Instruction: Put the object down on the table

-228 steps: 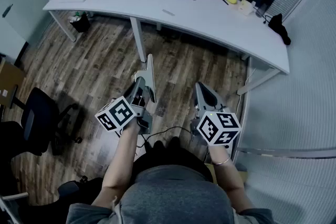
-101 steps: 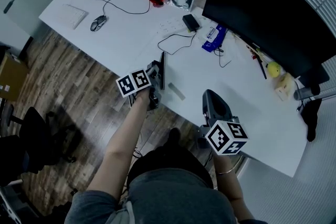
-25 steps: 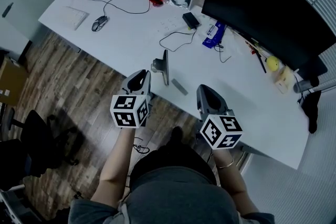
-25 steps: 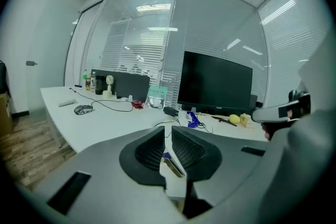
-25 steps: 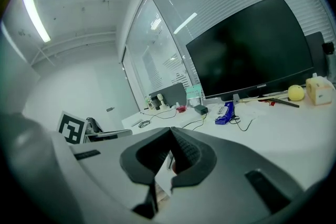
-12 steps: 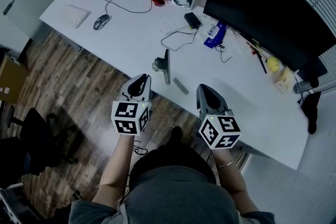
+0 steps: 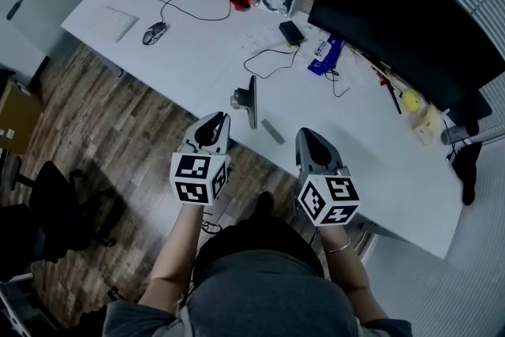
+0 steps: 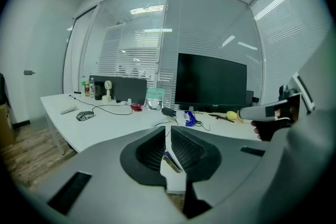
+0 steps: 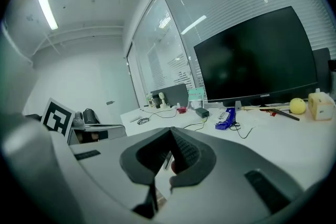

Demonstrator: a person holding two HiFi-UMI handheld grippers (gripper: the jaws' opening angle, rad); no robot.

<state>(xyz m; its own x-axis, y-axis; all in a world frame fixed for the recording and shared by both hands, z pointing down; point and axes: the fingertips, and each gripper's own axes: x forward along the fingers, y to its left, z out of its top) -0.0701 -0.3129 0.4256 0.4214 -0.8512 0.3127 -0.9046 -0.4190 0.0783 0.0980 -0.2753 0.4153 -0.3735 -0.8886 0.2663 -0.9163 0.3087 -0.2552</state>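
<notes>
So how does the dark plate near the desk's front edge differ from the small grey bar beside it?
The dark plate stands upright; the grey bar lies flat. The plate looks longer, the bar shorter and paler. Both rest on the white desk, not touching.

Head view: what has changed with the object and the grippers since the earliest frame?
The left gripper carried the thin dark object from over the floor to the table, released it near the front edge and drew back. Its jaws stand slightly apart, empty. The right gripper stayed empty.
</notes>
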